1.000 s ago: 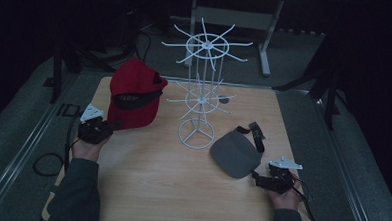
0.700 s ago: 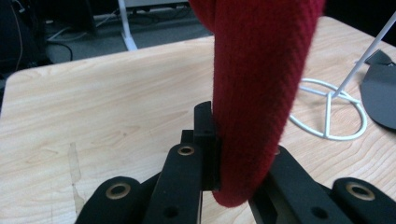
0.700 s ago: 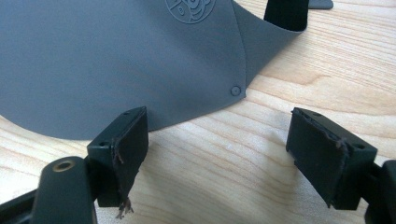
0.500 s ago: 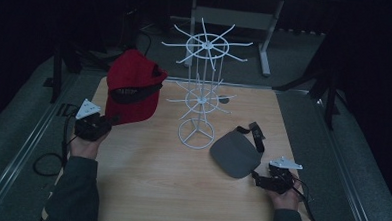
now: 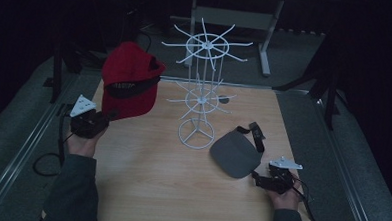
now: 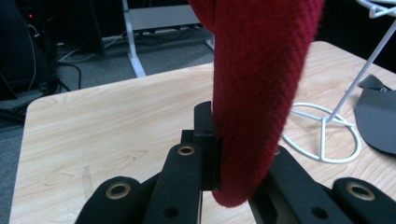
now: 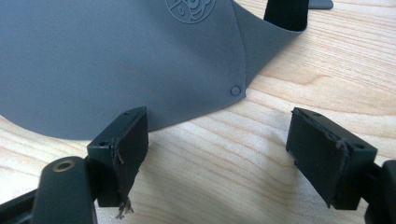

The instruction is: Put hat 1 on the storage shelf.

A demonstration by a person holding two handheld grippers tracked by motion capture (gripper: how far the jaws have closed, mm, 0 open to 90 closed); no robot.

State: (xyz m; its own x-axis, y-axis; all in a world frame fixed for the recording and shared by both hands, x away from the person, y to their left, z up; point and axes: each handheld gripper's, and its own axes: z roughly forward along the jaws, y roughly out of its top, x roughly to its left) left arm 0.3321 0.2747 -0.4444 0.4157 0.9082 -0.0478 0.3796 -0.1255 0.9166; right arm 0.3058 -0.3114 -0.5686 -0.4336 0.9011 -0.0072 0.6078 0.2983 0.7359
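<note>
A white wire hat stand (image 5: 200, 98) stood mid-way on the light wooden desk (image 5: 145, 188). Left of the stand, the left gripper (image 5: 105, 117) clamped the brim of a red knitted-fabric cap (image 5: 130, 80), lifted clear of the desk. Right of the stand's ring base lay a flat grey visor cap (image 5: 235, 155), and the right gripper (image 5: 257, 179) sat just beside its near edge, jaws spread wide and holding nothing.

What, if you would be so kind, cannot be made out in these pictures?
- Red cap, left gripper view: its top is cut off by the frame.
- Left gripper, same view: the cap's fabric hides one fingertip.
- Grey cap, right gripper view: cropped at top and left.
- High view: surroundings too dark.
</note>
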